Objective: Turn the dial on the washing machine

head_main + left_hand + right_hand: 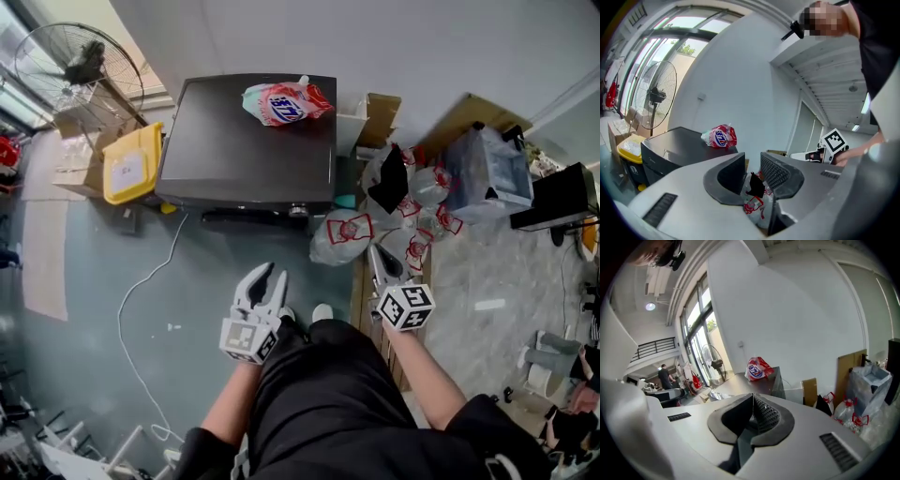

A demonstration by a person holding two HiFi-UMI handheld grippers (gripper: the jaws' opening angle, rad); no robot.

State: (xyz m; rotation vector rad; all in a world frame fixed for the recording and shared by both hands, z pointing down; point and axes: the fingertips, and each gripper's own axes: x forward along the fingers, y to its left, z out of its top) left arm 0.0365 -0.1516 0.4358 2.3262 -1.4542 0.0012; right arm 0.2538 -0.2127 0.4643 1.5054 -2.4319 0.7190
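The washing machine (244, 141) is a dark grey box against the wall, some way ahead of both grippers. A small round dial (298, 212) shows on its front edge. A red and white detergent bag (284, 101) lies on its lid. My left gripper (267, 277) hangs in the air in front of the machine, its jaws a little apart with nothing between them. In the left gripper view the left gripper (752, 168) frames plastic bags far behind it. My right gripper (378, 255) is shut and empty; in the right gripper view its pads meet (753, 401), pointing toward the machine (750, 383).
A yellow bin (131, 164) and a standing fan (80, 66) stand left of the machine. Tied plastic bags (375, 225) and a cardboard box (375, 117) crowd its right side. A white cable (150, 281) trails over the floor. More clutter (487, 169) sits at the right.
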